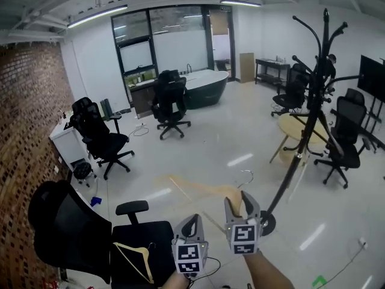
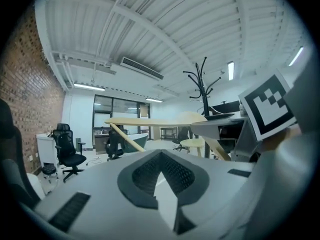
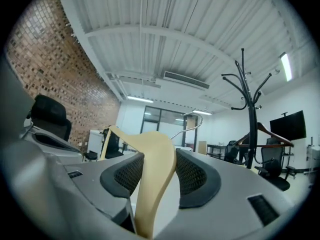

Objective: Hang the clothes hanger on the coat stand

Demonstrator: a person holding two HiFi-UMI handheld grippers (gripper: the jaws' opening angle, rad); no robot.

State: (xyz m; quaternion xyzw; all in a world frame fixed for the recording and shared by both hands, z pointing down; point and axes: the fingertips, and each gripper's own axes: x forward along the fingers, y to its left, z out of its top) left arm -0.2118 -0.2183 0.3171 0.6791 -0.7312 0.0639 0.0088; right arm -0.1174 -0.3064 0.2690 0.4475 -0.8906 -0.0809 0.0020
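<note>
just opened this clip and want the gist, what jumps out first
The pale wooden hanger clamped in the right gripper, low in the middle of the head view, draws the eye first. Next comes the tall black coat stand, rising at the right of the open office floor. A second hanger lies on the seat of the black chair at lower left.

Wooden hanger in the air, coat stand ahead on the right!
The pale wooden clothes hanger, metal hook curling upward, is clamped by its shoulder between the right gripper's pads, arms spread roughly level. The black coat stand stands upright on its round base, apart from the hanger, curved pegs branching near the top.
</note>
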